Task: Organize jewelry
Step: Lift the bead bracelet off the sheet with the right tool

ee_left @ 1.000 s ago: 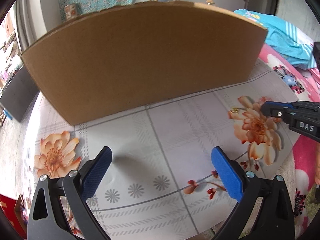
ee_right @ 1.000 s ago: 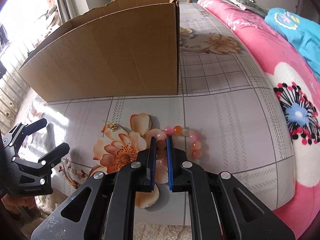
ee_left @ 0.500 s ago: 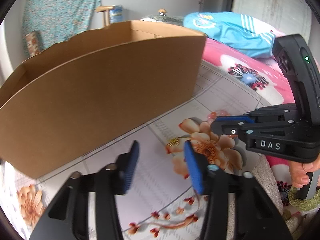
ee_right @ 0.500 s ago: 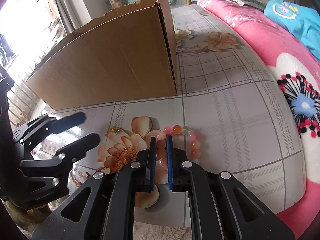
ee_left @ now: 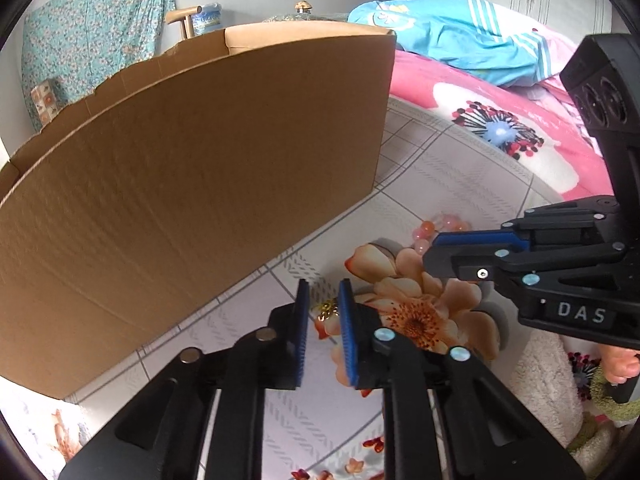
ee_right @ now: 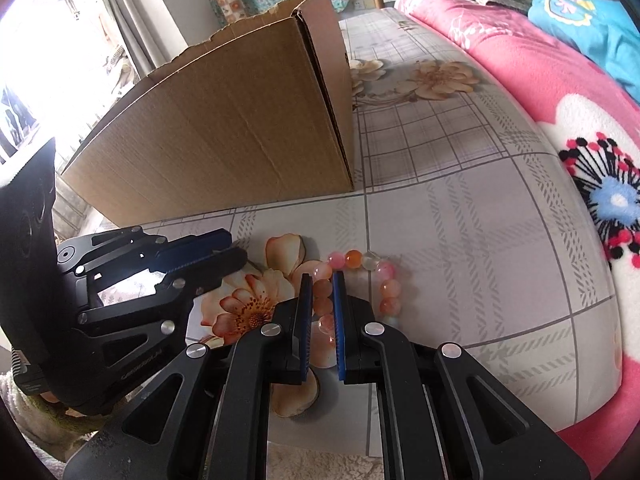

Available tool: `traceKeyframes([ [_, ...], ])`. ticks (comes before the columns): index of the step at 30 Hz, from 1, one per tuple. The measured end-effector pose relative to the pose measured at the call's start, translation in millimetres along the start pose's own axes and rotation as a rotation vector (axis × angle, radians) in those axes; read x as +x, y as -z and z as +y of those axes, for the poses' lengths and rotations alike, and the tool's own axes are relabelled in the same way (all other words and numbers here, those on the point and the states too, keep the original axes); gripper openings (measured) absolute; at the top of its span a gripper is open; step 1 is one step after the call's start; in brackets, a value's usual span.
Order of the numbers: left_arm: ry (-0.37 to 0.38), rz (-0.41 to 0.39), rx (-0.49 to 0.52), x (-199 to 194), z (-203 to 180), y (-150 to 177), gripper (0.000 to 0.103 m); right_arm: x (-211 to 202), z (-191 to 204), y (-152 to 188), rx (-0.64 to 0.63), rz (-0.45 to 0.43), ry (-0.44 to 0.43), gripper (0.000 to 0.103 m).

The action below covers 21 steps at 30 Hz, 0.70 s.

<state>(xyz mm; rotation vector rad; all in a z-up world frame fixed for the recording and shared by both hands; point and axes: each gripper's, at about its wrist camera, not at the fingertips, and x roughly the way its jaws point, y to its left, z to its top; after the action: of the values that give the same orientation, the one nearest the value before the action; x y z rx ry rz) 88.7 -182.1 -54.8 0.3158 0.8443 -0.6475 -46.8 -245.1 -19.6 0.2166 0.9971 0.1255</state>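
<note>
A small gold trinket [ee_left: 327, 306] lies on the flower-print cloth between the tips of my left gripper [ee_left: 323, 294]. Its jaws are closing around it, and a sliver of cloth still shows beside the trinket. A bracelet of pink and orange beads [ee_right: 383, 280] lies flat on the cloth, with my right gripper [ee_right: 322, 284] shut on its near left side. In the left wrist view the bracelet [ee_left: 430, 227] peeks out behind the right gripper [ee_left: 434, 249]. In the right wrist view the left gripper [ee_right: 234, 252] hides the trinket.
A large open cardboard box [ee_left: 192, 168] [ee_right: 240, 140] stands just behind both grippers. A pink flowered blanket [ee_right: 560, 92] and a blue cloth [ee_left: 460, 36] lie to the right. A hand [ee_left: 618, 364] holds the right gripper's handle over a fluffy white mat [ee_left: 540, 376].
My left gripper swung right from bare cloth to the gold trinket beside the right gripper, and its jaws narrowed from wide open. The right gripper stayed shut on the bracelet.
</note>
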Motion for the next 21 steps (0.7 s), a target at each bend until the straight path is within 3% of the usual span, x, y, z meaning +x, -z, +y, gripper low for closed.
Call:
traceKeyframes([
  [7,-0.001,-0.003,0.0,-1.5,-0.6,1.5,0.003,-1.7,-1.0,1.5,0.003,-0.002,-0.002,0.008],
  [13,0.086,-0.002,-0.13,-12.0,21.6,7.7,0.001,-2.1,0.2,2.3,0.001,-0.003,0.009,0.008],
  [21,-0.041,-0.021,-0.174,-37.6,42.7,24.0,0.001,0.9,8.1,0.8,-0.017,-0.003,0.046,0.008],
])
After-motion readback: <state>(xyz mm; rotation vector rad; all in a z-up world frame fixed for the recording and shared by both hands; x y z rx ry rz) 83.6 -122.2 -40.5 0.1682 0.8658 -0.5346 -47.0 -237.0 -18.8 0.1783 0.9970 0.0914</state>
